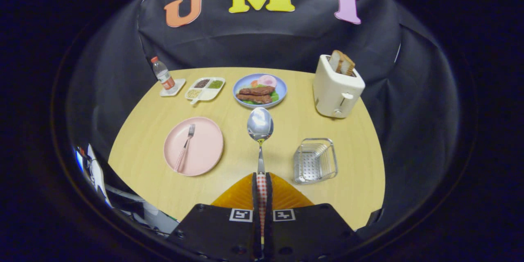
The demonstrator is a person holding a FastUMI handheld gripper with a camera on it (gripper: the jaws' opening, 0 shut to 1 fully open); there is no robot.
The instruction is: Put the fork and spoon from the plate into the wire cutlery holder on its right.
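My gripper point(261, 177) is shut on the checked handle of a metal spoon point(260, 125), whose bowl sticks out ahead of the fingers, lifted above the table. Left of the spoon lies a pink plate point(206, 147) with a fork point(185, 146) on it, tines pointing away from me. The wire cutlery holder point(315, 161) stands to the right of the fingers, with nothing visible inside it.
Along the far side of the wooden table point(352, 196) stand a bottle on a coaster point(163, 75), a divided snack tray point(204, 88), a blue plate of food point(260, 90) and a white toaster point(337, 89) holding bread.
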